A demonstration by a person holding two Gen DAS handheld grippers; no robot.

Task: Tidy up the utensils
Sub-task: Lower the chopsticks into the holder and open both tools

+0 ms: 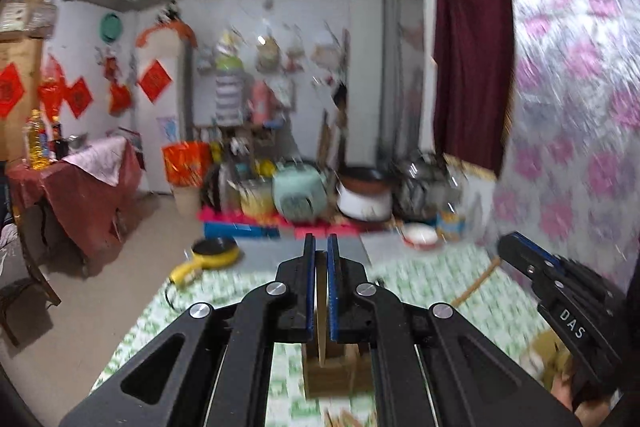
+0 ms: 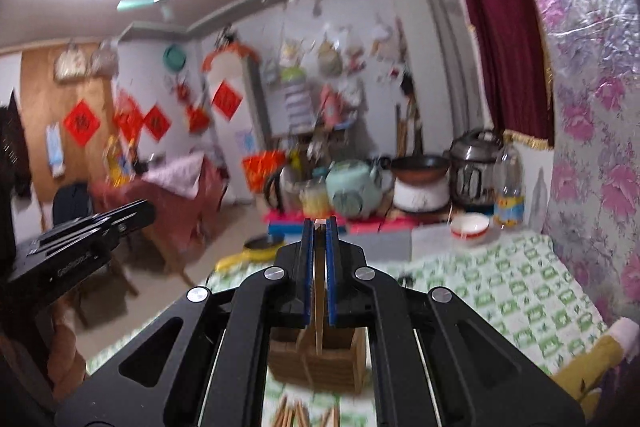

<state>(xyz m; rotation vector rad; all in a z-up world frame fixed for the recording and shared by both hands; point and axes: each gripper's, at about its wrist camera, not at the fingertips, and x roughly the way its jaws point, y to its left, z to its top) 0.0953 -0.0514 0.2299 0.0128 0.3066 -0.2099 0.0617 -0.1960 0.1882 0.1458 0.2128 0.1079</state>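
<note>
A: What is each gripper doing?

B: The left gripper (image 1: 321, 247) is clamping a thin wooden stick (image 1: 321, 303) between its blue pads, jaws nearly touching. The right gripper (image 2: 319, 229) is pinching another wooden chopstick (image 2: 319, 307) the same way. Both are pointing slightly downward across the room.

A: Any writing showing?

B: "DAS" is showing on the right gripper's body, seen at the right in the left view.

A: And the utensils?

B: A wooden holder (image 2: 316, 359) is standing on the green-patterned tablecloth (image 2: 500, 291) just below the grippers, with loose chopsticks (image 2: 296, 413) lying nearer. A red-rimmed bowl (image 2: 470, 227) and a yellow pan (image 1: 214, 253) are sitting farther off.
</note>
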